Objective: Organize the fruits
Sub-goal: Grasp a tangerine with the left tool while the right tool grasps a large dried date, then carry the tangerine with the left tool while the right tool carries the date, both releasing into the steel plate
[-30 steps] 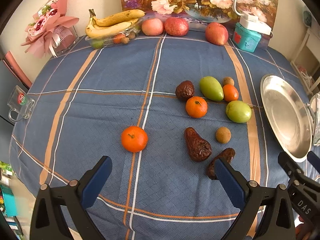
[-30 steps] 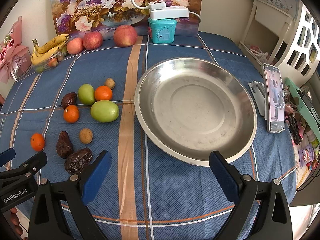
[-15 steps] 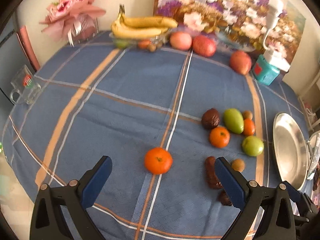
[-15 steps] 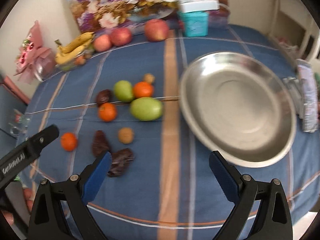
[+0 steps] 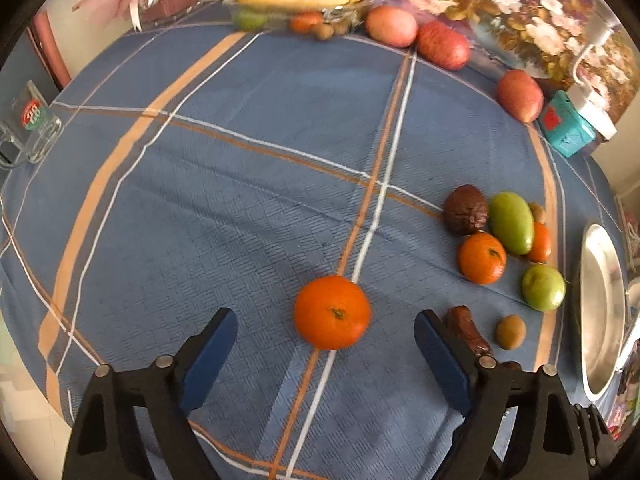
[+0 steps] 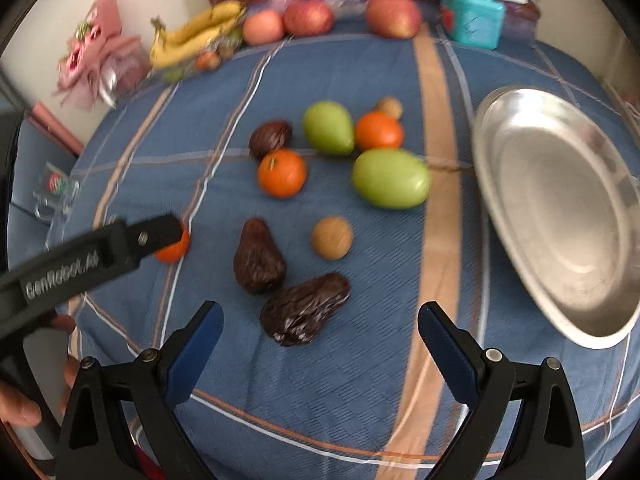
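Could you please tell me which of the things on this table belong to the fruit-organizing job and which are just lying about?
Part of the job:
lone orange, between the open left gripper fingers
dark wrinkled fruit, ahead of the open right gripper
green fruits
metal plate

Just lying about:
glass mug
pink bouquet
teal box

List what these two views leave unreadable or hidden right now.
- Lone tangerine, right wrist view: mostly covered by the left gripper's finger.
- Dark dried fruit, left wrist view: partly behind the left gripper finger.
- Metal plate, left wrist view: cut off by the frame edge.
- Small fruits under the bananas, right wrist view: blurred, kinds unclear.
- Glass mug logo: too small to read.
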`<state>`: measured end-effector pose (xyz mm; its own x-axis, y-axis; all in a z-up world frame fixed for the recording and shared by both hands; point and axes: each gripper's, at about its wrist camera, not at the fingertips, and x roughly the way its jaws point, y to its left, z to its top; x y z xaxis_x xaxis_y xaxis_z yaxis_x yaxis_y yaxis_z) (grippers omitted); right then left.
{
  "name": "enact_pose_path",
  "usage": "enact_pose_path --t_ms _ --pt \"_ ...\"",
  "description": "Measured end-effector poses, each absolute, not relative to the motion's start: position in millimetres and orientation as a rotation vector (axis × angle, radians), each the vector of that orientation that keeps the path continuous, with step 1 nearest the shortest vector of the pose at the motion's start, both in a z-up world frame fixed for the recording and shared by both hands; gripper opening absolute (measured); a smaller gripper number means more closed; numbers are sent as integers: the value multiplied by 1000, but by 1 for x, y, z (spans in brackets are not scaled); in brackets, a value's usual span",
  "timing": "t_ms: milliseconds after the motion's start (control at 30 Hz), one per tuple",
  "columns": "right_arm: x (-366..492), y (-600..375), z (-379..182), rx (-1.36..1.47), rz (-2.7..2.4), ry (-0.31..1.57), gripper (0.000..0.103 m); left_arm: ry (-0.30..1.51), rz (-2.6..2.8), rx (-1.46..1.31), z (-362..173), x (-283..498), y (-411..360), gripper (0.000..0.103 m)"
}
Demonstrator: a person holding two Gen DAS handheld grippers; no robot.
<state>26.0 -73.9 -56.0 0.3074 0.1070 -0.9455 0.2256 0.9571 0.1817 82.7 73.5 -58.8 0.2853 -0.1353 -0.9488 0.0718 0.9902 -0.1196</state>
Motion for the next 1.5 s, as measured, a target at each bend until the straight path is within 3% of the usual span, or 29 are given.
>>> enact_pose_path --t_ms 200,267,367,400,467,667,1167,1500 --pt "29 -62 -63 236 -63 1287 95 1269 -181 -71 -60 84 70 71" --pt "32 -58 -64 227 -65 1287 79 1272 -196 -66 -59 84 67 54" --pt "35 -54 -67 222 -61 1297 72 1275 -179 -34 -59 83 66 41" --pt "36 -54 -67 219 -59 1297 70 1275 -182 -38 -58 82 68 41" --pt "36 -53 -67 216 -57 1295 55 1282 -186 -55 -59 81 71 41" --pt "31 -51 -65 223 -41 1298 42 1288 -176 -71 -60 75 76 40" --pt "22 -101 -36 330 -198 1163 37 1222 -185 -92 -23 63 87 40" --pt "28 -135 -6 346 -338 1031 37 1206 -313 -64 0 79 24 40"
